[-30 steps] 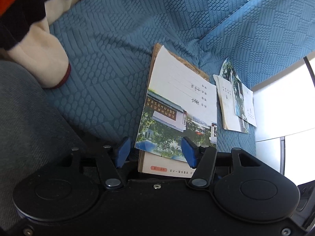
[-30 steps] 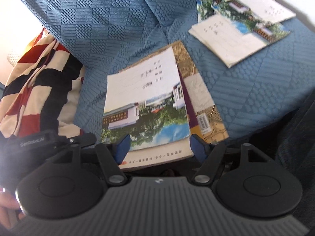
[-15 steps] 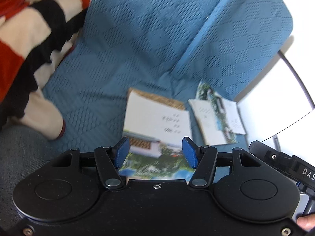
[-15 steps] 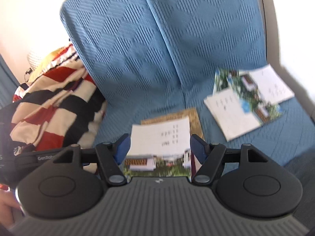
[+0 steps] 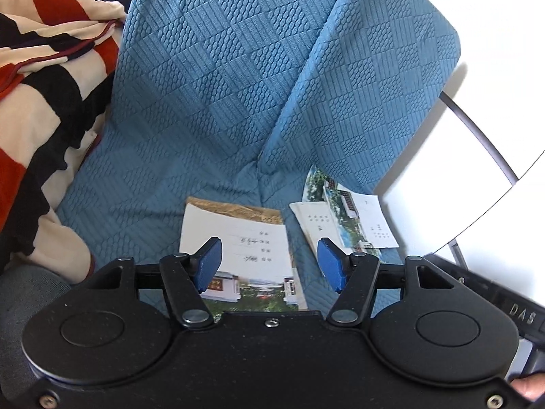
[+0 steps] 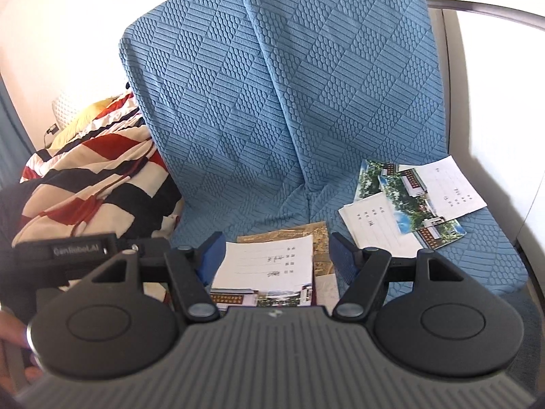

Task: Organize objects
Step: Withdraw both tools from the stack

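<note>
Booklets lie in two groups on the blue sofa seat [image 6: 272, 211]. One white-covered booklet [image 5: 238, 245] sits squared on a brown book [image 6: 322, 238], just ahead of both tools. The left tool [image 5: 269, 266] and right tool [image 6: 274, 260] stand apart, holding nothing. Further right, loose booklets [image 6: 408, 204] overlap untidily, seemingly still to gather.

Home living rm, blue sofa [image 6: 289, 102], striped blanket [image 6: 95, 177]

Left tongs [image 5: 269, 266]: matte black body, two round discs, silver screws, blue finger pads [image 5: 209, 264]. Right tongs [image 6: 277, 260]: ribbed grey body, black arms, blue pads [image 6: 342, 260].
</note>
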The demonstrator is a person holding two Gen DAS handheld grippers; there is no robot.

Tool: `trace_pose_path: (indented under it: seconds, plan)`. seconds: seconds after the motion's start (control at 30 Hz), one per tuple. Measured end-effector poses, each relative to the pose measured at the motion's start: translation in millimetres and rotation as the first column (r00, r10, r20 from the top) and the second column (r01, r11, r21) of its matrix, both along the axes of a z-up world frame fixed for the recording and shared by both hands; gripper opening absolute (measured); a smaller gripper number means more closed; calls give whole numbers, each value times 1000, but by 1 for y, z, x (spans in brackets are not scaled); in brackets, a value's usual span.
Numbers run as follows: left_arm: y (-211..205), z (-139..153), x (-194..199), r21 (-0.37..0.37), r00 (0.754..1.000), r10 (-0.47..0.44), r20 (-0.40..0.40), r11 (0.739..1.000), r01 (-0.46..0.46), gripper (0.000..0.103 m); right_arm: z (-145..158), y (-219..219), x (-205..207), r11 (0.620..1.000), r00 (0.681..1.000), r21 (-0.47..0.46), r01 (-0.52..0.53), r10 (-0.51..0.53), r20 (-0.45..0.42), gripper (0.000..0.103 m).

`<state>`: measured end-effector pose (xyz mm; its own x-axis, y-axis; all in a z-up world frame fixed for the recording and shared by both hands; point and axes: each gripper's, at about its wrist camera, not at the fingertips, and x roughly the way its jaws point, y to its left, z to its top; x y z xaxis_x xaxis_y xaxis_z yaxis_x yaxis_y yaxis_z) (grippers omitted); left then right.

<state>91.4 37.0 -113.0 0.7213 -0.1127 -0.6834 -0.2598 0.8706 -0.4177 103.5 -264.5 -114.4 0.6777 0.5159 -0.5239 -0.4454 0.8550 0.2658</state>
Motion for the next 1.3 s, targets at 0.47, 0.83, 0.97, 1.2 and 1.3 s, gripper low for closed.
trace_pose_path:
  seconds: [0.47, 0.83, 0.97, 1.2, 1.3]
  plan:
    - [-34, -3, 10, 47, 1000, -24, 16, 999, 24, 64, -20, -29, 3, 998, 998, -12, 59, -59, -16, 70]
    - [-61, -4, 28, 72, 997, -72, 29, 995, 70, 83, -26, -57, 16, 994, 994, -14, 104, -105, -23, 80]
    - [-75, -4, 36, 80, 994, -99, 38, 992, 96, 94, -28, -73, 24, 991, 990, 10, 137, -137, -23, 95]
    - [-96, -13, 48, 79, 992, -108, 62, 992, 103, 101, -49, -86, 35, 989, 989, -22, 148, -148, -5, 94]
    - [-103, -19, 52, 55, 992, -104, 74, 993, 100, 101, -58, -93, 37, 987, 987, -15, 159, -159, 6, 94]
